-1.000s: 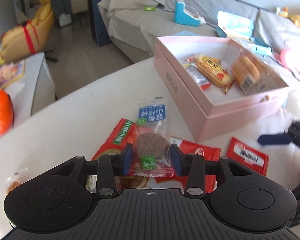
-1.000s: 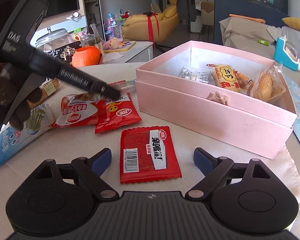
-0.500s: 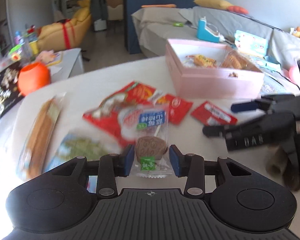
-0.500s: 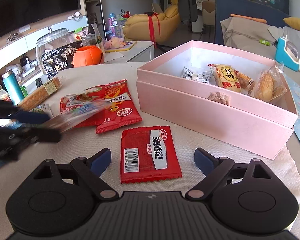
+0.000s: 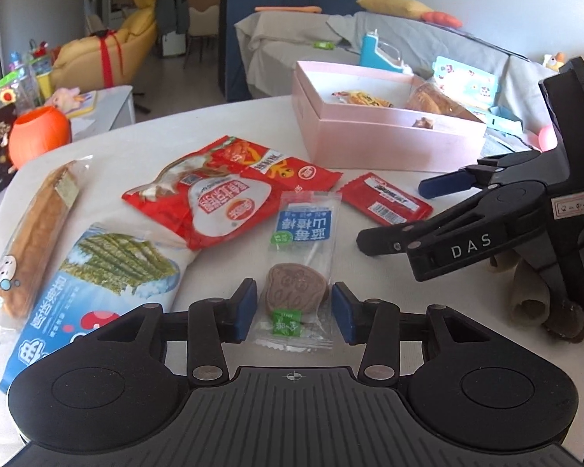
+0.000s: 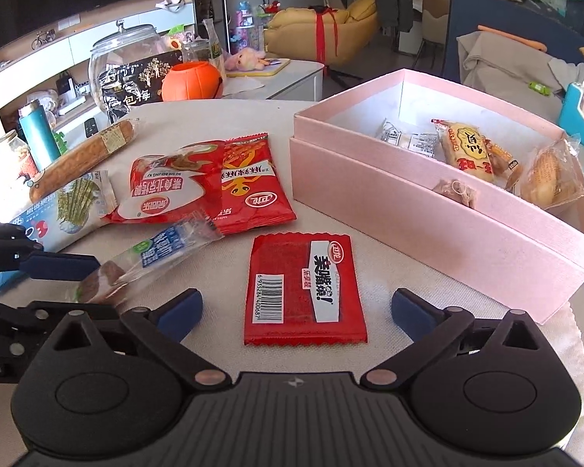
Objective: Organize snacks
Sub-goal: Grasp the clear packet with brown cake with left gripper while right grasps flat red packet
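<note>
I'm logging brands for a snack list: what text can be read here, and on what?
"DAS": right gripper body.
"6 935284 400687": barcode on the flat red packet.
"SU SHI BEI JING K...": red-and-white bag.
"包梅": dark bag by the jar.
Other packet print is Chinese, too small or upside down to read reliably.
</note>
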`<state>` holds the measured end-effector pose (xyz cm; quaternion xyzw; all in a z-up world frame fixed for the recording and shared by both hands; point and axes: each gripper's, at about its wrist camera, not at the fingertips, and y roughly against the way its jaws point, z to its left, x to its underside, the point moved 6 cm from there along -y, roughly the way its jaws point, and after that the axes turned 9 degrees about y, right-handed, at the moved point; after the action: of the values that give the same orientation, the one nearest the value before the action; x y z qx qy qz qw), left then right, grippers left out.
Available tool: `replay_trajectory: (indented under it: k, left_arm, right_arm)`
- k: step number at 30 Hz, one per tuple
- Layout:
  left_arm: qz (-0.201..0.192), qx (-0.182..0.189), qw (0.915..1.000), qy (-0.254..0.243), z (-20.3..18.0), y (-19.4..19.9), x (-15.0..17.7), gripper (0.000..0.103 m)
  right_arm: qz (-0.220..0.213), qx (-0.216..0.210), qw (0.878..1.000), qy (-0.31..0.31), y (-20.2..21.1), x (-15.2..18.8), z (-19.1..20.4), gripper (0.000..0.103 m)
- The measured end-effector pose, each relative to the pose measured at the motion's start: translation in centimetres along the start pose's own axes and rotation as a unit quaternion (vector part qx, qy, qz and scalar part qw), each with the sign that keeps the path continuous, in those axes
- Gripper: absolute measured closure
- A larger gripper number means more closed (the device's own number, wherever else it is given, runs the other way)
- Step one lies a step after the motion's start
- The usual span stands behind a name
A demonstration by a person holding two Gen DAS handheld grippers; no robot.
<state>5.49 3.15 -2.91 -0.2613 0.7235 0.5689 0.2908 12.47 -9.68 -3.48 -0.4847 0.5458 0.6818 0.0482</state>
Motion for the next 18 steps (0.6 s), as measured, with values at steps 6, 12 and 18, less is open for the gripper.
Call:
replay_trajectory:
  k: [6,12,18]
  left_arm:
    - [0.007,0.021,0.9998,0.005,0.1,0.7,0.5,0.056]
    - [0.024,0.037,0.9987,0.025,0.3,1.0,0.5,0.056]
    - [0.037,0.038,0.998,0.035,0.0,-0.5,-1.0,0.056]
  right_arm:
    - [0.006,0.017,1.0,-0.021,-0.5,-0.6,-0.1,0.0]
    - [0.015,0.029,0.999,-0.022,-0.5,-1.7,0.5,0.036]
    - [0.041,0.033,0.999,0.004,1.7,0.0,0.7,0.044]
